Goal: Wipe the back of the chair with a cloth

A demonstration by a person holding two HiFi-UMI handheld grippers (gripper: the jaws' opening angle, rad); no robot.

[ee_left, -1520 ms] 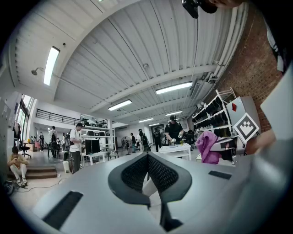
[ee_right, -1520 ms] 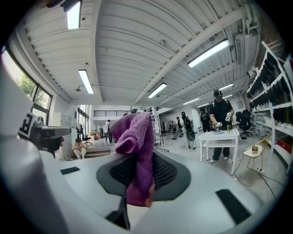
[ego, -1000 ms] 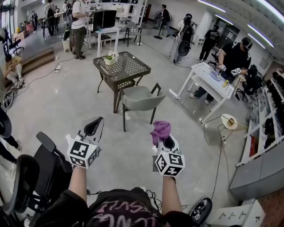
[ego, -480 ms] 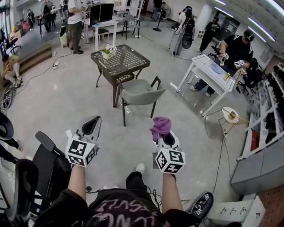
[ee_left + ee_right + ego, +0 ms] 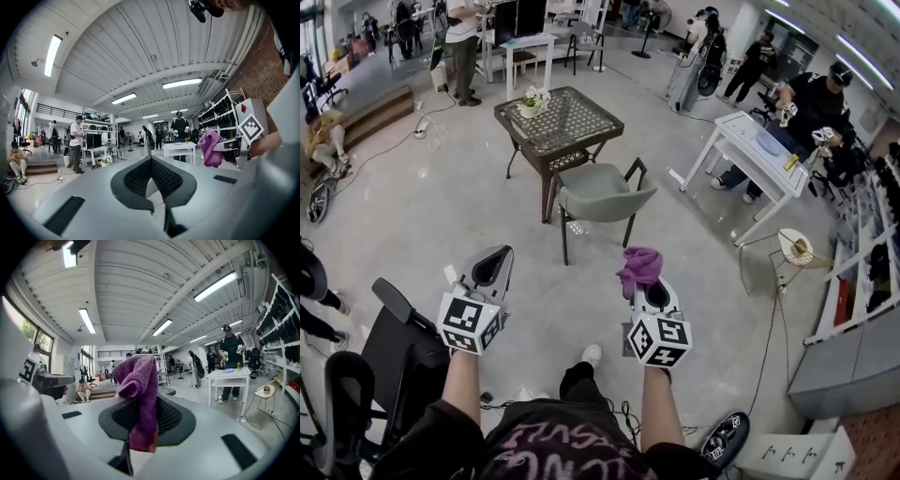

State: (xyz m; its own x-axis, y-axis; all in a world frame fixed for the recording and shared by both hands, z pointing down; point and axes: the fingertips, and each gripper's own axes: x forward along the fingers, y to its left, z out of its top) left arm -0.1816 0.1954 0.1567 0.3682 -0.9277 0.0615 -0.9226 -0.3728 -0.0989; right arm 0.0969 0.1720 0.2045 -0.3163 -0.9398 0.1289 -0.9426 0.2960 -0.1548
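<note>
A grey chair point(image 5: 602, 201) with black legs stands ahead of me, its back turned my way, pushed up to a dark glass-top table point(image 5: 560, 122). My right gripper point(image 5: 645, 281) is shut on a purple cloth point(image 5: 639, 266), which bunches up above the jaws; the cloth point(image 5: 138, 394) fills the middle of the right gripper view. My left gripper point(image 5: 494, 265) is shut with nothing in it, its jaws point(image 5: 152, 180) pressed together. Both grippers are held over the floor, well short of the chair. The cloth point(image 5: 209, 147) also shows at the right of the left gripper view.
A black office chair point(image 5: 366, 370) stands close at my left. A white table point(image 5: 753, 164) with a person at it stands to the right, a small round side table point(image 5: 794, 249) before it. Shelving point(image 5: 862, 272) runs along the right. Several people stand at the back.
The chair and table have shifted slightly in view as I step forward; my foot now shows below. Both grippers keep their hold and pose.
</note>
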